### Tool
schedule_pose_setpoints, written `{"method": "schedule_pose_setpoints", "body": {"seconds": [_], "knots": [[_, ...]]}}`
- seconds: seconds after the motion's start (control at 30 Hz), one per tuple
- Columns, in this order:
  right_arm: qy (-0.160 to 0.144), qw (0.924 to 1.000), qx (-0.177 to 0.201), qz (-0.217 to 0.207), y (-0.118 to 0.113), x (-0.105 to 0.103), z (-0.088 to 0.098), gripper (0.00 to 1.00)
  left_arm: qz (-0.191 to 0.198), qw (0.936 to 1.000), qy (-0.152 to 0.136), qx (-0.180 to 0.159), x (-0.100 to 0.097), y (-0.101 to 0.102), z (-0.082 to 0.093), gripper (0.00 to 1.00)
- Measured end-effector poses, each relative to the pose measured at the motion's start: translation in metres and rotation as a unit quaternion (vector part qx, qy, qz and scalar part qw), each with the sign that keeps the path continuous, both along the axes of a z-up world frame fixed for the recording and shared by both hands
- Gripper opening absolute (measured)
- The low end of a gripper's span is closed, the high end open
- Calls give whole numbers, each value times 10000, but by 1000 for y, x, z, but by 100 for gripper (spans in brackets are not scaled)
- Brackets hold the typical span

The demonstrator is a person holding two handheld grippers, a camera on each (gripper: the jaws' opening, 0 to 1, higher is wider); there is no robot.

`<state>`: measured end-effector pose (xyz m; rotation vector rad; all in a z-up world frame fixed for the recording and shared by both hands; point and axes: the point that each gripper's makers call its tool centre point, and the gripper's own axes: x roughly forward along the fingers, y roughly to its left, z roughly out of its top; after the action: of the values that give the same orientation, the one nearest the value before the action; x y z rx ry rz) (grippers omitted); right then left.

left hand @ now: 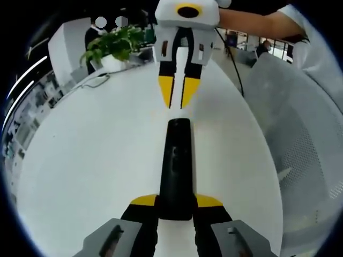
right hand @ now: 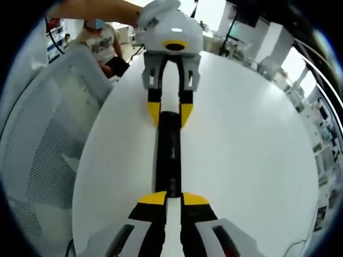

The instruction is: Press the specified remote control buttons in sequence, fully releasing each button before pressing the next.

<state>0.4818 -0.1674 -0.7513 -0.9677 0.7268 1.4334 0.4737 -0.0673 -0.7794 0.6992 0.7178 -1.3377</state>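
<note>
A long black remote (left hand: 177, 166) lies lengthwise on the white round table (left hand: 80, 160). My left gripper (left hand: 177, 202) is shut on its near end, with one yellow-tipped jaw on each side. My right gripper (left hand: 177, 99) comes in from the far side with its yellow tips pressed together, shut, just off the remote's far end. In the right gripper view, the right gripper (right hand: 174, 199) sits at the bottom with its tips nearly touching at the remote's (right hand: 169, 155) near end. Across from it, the left gripper (right hand: 170, 113) clamps the other end. The buttons are too dark to make out.
A grey mesh chair (left hand: 300, 139) stands against the table's edge and also appears in the right gripper view (right hand: 48, 139). A potted plant (left hand: 115, 45) and a cable (left hand: 96, 80) sit at the far rim. A person (right hand: 102, 43) sits beyond the chair.
</note>
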Motion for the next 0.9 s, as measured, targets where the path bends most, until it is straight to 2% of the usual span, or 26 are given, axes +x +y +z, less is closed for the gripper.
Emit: {"method": "schedule_pose_setpoints", "body": {"seconds": [0.37,0.7,0.9], "knots": [[-17,9998,-148,131,-1,1,-1,0,2,10000,23,-7,1,0,-1,24],[-15,9992,-281,281,-1,0,-6,0,-1,10000,13,-8,2,0,-2,24],[-37,9991,-356,234,0,2,-8,0,-6,10000,11,17,2,0,-2,24]]}}
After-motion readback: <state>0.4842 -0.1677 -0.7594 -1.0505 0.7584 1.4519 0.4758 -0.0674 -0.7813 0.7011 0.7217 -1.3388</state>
